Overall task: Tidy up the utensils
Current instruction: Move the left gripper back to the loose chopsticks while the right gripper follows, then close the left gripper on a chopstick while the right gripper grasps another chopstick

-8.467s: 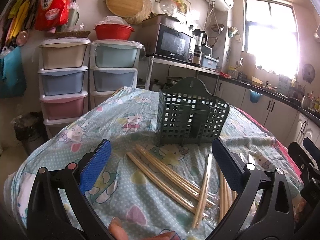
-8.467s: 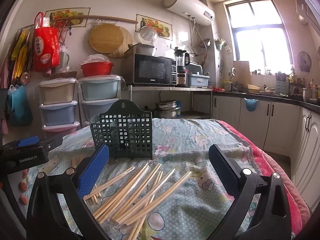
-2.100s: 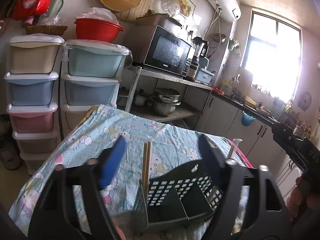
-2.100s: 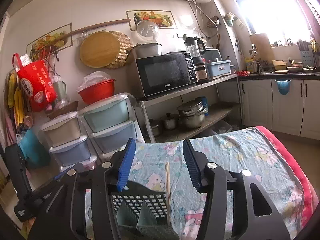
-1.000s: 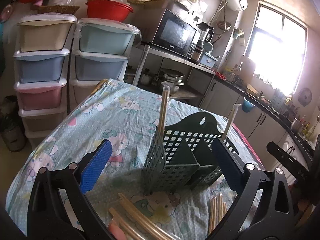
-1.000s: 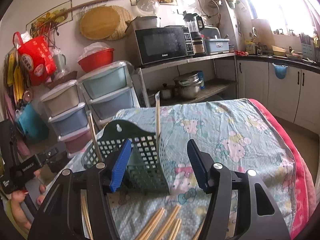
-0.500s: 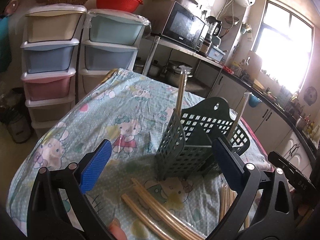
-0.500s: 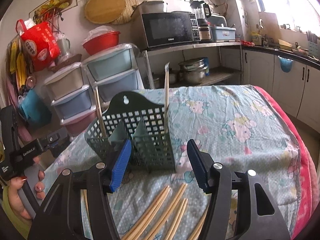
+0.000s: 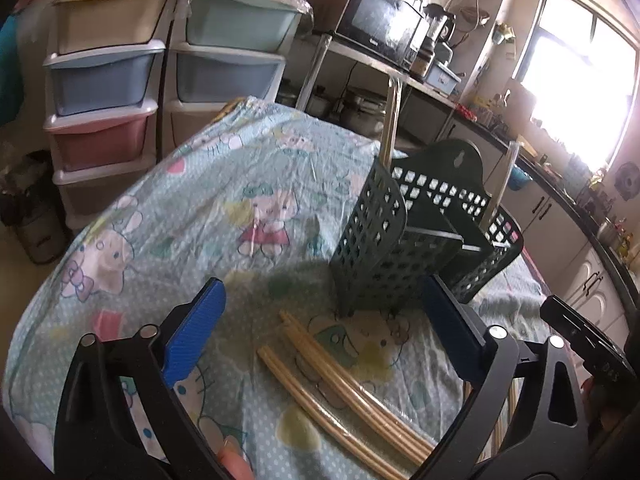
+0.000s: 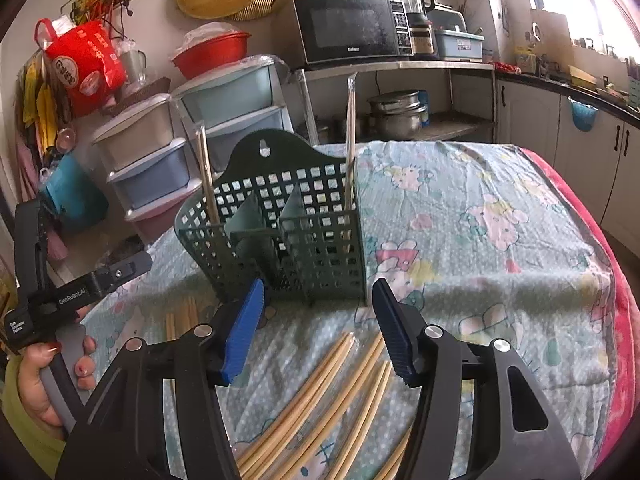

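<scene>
A dark green slotted utensil basket (image 9: 384,248) (image 10: 280,240) stands on the cartoon-print tablecloth. One chopstick (image 10: 206,176) stands upright in its left compartment and another chopstick (image 10: 350,140) in its right one. Loose bamboo chopsticks (image 9: 340,380) (image 10: 320,392) lie on the cloth in front of the basket. My left gripper (image 9: 324,332) hovers over one bunch, open and holding nothing. My right gripper (image 10: 318,332) hangs above another bunch, jaws about half apart with nothing between them.
Stacked plastic drawers (image 9: 104,80) stand behind the table's far left edge. A shelf with a microwave (image 10: 352,28) and pots is further back. A pink cloth edge (image 10: 616,280) runs along the table's right side. A hand (image 10: 40,392) holds the left gripper's handle.
Both grippers have sunk toward the table and tipped downward. More of the loose chopsticks shows beneath them. The jaws look unchanged.
</scene>
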`<state>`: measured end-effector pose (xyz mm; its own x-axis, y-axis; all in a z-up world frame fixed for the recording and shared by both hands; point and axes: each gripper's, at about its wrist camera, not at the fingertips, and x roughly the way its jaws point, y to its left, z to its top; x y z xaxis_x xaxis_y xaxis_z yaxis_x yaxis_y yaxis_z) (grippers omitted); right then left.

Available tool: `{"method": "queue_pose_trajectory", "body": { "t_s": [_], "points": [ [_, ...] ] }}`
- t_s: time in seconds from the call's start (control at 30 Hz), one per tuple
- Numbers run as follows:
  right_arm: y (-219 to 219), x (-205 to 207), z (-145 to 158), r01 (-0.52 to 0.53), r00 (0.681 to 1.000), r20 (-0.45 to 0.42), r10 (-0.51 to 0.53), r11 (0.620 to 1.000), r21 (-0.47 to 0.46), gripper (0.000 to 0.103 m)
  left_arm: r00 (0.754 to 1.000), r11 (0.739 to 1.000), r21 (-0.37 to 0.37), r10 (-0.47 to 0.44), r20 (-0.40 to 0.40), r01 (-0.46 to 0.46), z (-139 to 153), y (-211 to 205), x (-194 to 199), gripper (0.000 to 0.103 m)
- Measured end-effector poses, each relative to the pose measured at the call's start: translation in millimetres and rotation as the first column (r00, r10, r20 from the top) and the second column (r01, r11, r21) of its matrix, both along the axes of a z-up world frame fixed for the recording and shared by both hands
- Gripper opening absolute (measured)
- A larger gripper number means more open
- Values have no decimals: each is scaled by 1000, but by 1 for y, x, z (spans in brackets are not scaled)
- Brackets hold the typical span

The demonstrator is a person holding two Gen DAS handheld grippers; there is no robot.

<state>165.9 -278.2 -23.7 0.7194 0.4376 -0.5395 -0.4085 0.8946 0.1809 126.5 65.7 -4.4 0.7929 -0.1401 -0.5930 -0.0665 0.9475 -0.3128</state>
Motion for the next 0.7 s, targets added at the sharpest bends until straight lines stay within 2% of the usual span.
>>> {"method": "queue_pose_trajectory", "body": {
  "t_s": [0.23, 0.53, 0.7],
  "points": [
    [3, -4, -6, -14, 1000, -17, 14, 1000, -12, 54, 998, 999, 4, -37, -47, 38, -14, -7, -1, 82],
    [-1, 0, -17, -1, 998, -60, 1, 1000, -6, 50, 985, 993, -51, -110, -136, 104, -34, -14, 5, 56],
    [-2, 4, -21, 1, 997, -78, -2, 1000, -5, 50, 977, 994, -56, -101, -187, 92, -44, -13, 11, 55]
  ]
}}
